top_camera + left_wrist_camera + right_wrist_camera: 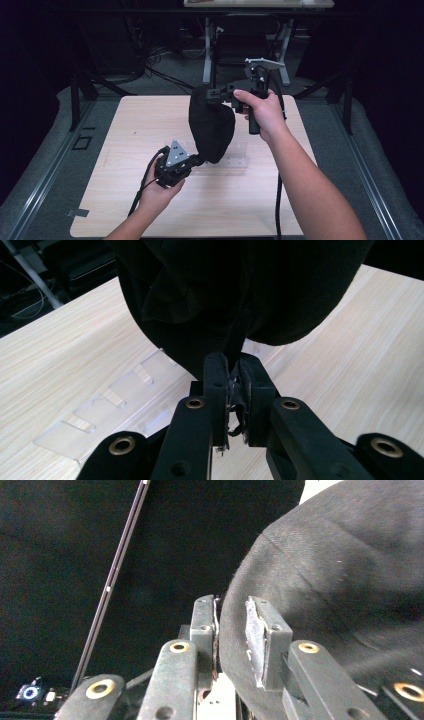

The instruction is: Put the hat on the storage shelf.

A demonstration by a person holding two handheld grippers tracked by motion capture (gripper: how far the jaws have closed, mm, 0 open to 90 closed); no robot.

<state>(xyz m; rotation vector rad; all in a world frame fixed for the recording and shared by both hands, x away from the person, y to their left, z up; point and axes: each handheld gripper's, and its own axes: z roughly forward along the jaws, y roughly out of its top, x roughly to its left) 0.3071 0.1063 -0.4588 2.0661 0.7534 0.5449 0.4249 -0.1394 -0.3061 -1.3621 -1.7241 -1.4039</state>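
A black cloth bag (212,130) hangs upright over the wooden table (125,210). My left gripper (200,161) is low at the bag's bottom. In the left gripper view its jaws (232,372) are shut on a fold of the black cloth (240,290). My right gripper (210,93) is up at the bag's top edge, held level. In the right gripper view the cloth (340,580) lies between the jaws (232,625), one pad (254,640) standing off it with its pale face showing. A clear plastic slotted holder (235,161) (100,412) lies flat under the bag.
Behind the table stand the metal legs of another desk (207,55) and loose cables on the dark floor. Grey rails (45,165) run along both sides of the table. Bare tabletop lies to the left and in front.
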